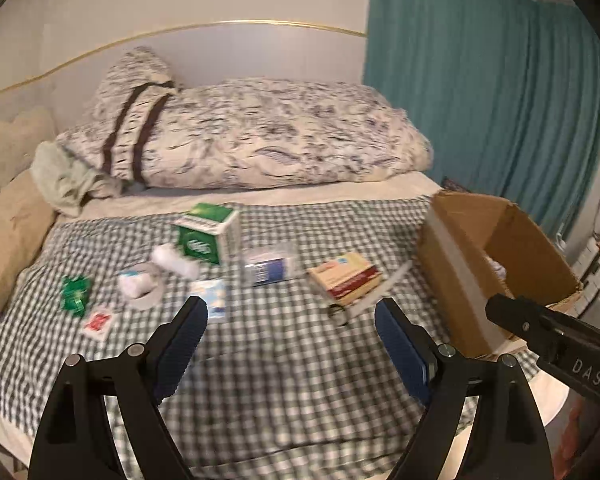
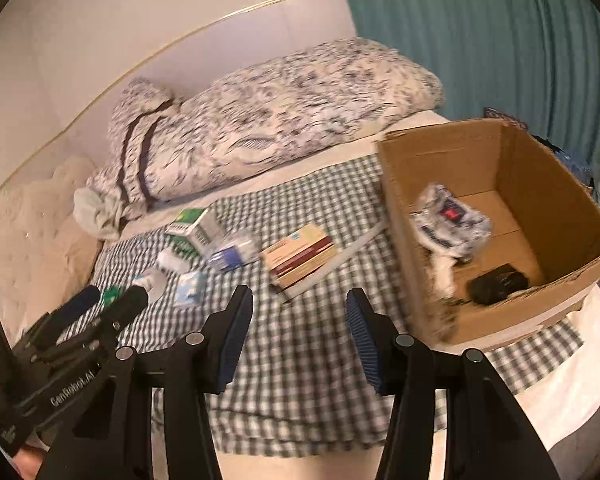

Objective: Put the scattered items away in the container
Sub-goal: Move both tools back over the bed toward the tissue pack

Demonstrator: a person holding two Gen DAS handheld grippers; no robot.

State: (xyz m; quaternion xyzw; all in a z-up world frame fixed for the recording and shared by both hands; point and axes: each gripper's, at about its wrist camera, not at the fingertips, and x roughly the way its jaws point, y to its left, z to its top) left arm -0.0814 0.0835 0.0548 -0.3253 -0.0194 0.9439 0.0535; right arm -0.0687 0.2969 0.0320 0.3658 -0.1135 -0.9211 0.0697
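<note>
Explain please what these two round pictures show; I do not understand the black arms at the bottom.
No robot here: a person holds one pair of tongs in each hand, with a wide-angle camera on each. One picture looks along the left tongs, the other along the right tongs. Both are open and hold nothing.

They look at a bed with a checked cover. On it lie a green box, a white roll, a tape ring, small packets, a clear box and a tan box. At the right stands a carton, which already contains a white pack and a black thing.
</note>
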